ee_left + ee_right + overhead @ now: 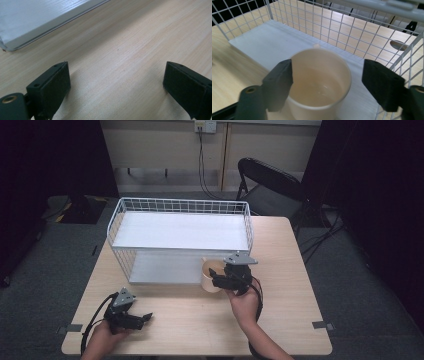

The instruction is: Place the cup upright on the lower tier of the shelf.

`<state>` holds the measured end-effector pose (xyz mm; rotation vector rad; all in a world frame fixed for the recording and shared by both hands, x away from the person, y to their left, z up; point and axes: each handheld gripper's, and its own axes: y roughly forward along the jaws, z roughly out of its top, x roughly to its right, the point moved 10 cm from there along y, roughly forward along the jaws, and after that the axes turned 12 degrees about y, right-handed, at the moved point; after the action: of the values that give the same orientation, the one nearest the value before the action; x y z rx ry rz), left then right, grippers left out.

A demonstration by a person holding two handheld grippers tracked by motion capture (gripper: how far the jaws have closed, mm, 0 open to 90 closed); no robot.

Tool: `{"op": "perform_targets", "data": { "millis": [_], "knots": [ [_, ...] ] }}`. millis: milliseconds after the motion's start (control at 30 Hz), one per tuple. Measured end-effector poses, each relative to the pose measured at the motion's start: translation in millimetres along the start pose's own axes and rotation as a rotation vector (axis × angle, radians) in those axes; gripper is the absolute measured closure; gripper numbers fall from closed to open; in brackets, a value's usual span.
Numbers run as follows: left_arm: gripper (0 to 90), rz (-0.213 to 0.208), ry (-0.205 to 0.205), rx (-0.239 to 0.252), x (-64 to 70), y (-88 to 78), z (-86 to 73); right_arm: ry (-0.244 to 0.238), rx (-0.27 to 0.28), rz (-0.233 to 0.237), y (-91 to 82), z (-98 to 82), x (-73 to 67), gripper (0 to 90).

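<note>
A white wire rack point(180, 207) with two white shelves stands on the far half of the wooden tabletop point(290, 315). A cream cup point(212, 275) sits upright at the right front corner of the lower shelf point(160, 268), open side up and empty inside.

The right tool point(226, 281) is at the cup, held by the right hand point(243, 302). In the right gripper view its jaws are spread apart on either side of the cup point(319, 82): one pad touches or nearly touches the rim, the other stands clear of it, beside the rack's mesh point(352, 32).

The left tool point(142, 318) rests low over the near left tabletop, held by the left hand point(107, 330), well apart from the cup. Its jaws stand wide apart with bare wood point(120, 62) between them; the lower shelf's edge point(37, 30) lies ahead.
</note>
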<state>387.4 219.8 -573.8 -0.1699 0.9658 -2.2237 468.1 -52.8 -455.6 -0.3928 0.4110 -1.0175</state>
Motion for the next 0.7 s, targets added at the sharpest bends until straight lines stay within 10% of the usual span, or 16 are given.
{"op": "perform_targets", "data": {
  "millis": [700],
  "knots": [
    [7.0, 0.0, 0.0, 0.0, 0.0, 0.0, 0.0, 0.034, -0.035, 0.027, -11.5, -43.4, -5.1, 13.7]
  ]
}}
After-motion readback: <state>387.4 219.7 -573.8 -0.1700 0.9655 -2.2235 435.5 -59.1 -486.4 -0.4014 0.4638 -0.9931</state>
